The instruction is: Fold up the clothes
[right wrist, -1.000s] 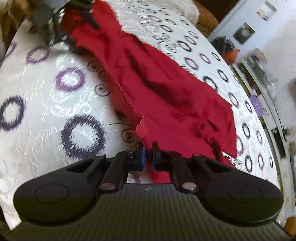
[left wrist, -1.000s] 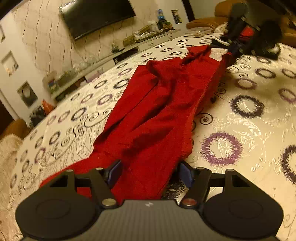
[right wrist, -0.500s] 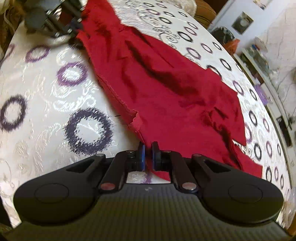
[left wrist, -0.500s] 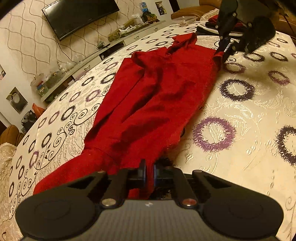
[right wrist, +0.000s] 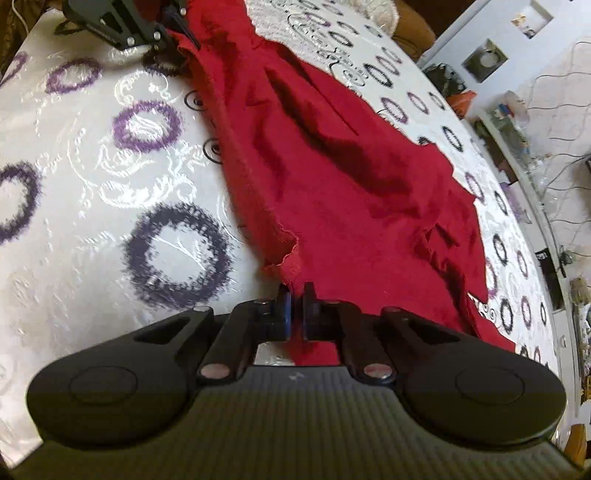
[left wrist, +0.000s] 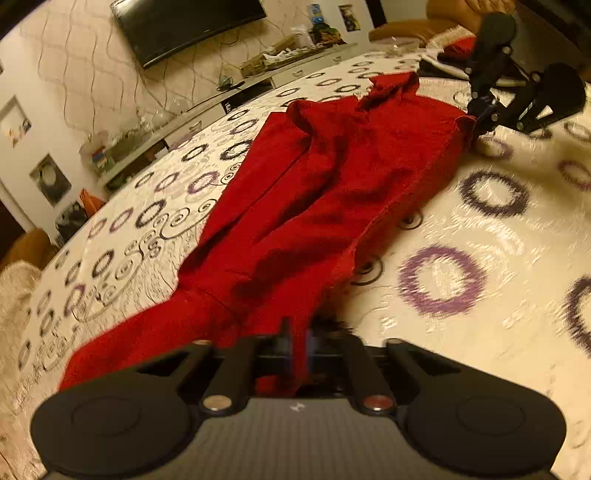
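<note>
White bedcover (left wrist: 461, 236) printed with purple and black rings fills both views; beyond it, in the left view, a patterned wall carries a dark TV (left wrist: 188, 26), and below that runs a long low shelf (left wrist: 229, 99) crowded with small clutter too blurred to name. No box or basket shows anywhere.

Stretched lengthwise across the cover lies the red garment (left wrist: 325, 192), rumpled, with deep folds down its middle and one raw edge curling up near the right gripper. A brown seat (left wrist: 413, 26) sits past the far end.

At the near end, the left gripper (left wrist: 297, 343) is pinched tight on the garment's edge, red cloth squeezed between its pads. At the other end the right gripper (right wrist: 294, 308) bites a corner of the same cloth, its jaws closing with the fabric between them. Each gripper shows in the other's view, at the far end of the garment.
</note>
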A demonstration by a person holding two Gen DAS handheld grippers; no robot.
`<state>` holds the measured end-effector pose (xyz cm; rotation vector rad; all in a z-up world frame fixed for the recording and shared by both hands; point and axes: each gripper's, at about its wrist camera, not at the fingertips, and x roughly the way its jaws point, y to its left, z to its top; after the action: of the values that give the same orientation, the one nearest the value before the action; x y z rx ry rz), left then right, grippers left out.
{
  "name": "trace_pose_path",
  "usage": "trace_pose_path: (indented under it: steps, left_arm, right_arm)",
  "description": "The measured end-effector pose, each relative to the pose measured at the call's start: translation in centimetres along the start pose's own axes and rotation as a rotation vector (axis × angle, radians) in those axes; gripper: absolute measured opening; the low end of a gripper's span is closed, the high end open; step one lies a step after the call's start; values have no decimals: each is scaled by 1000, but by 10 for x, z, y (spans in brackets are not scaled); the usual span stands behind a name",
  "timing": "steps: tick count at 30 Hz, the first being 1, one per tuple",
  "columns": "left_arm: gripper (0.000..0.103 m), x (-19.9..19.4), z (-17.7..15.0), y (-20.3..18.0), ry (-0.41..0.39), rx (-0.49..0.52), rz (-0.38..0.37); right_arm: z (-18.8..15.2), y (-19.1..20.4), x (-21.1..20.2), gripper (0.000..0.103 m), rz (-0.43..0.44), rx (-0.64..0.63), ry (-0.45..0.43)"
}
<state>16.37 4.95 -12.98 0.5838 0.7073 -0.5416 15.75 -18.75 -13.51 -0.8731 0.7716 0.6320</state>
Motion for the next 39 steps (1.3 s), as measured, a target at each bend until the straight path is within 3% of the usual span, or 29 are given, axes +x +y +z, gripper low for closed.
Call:
trace_pose_path:
  steps: [5, 9, 14, 18, 21, 26, 30, 34, 39]
  left_arm:
    - [4, -59, -3, 3, -54, -187, 9]
    - [4, -143, -3, -11, -99, -203, 17]
    - [4, -233, 15, -6, -122, -248, -46]
    - [5, -266, 48, 28, -133, -300, -123]
    - [5, -252, 91, 76, -143, -314, -124]
    - [5, -182, 198, 184, -177, -360, 1]
    - [5, -161, 296, 245, -271, -340, 178]
    - [5, -176, 371, 287, -385, -304, 360]
    - [5, -200, 413, 297, -485, -246, 547]
  right_arm:
    - [2, 13, -59, 7, -51, 180, -73]
    - [1, 47, -136, 7, -50, 295, -98]
    - [6, 74, -231, 7, -3, 424, -126]
    - [20, 48, -285, 7, -15, 546, -175]
    - [37, 2, -297, 7, -65, 610, -226]
    - [95, -124, -246, 7, -228, 669, -198]
    - [163, -237, -215, 7, -398, 695, -222]
    - [229, -313, -235, 6, -589, 659, -308]
    - [279, -355, -257, 6, -788, 586, -383]
